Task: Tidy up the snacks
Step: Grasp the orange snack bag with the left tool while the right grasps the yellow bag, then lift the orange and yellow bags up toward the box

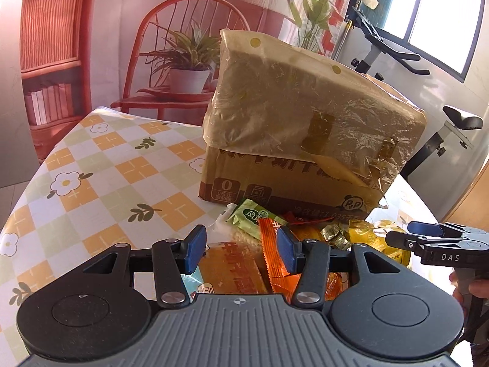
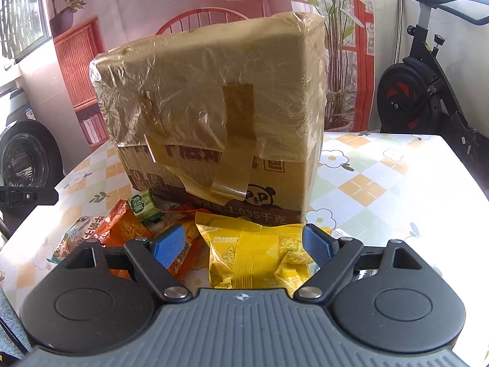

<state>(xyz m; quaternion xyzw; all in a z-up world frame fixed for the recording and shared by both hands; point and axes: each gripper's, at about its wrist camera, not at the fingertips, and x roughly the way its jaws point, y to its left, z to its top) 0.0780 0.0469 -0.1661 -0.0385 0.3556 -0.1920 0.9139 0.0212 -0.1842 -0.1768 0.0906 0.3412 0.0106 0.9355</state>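
Snacks (image 2: 171, 238) crowd the box's (image 2: 214, 128) base — both grippers' fingers open, empty.

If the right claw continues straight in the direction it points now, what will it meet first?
Most likely the yellow snack packet. It lies directly between the open fingers of the right claw, closer than the taped cardboard box behind it. The depth is difficult to judge, so the fingers could also pass on both sides of the packet.
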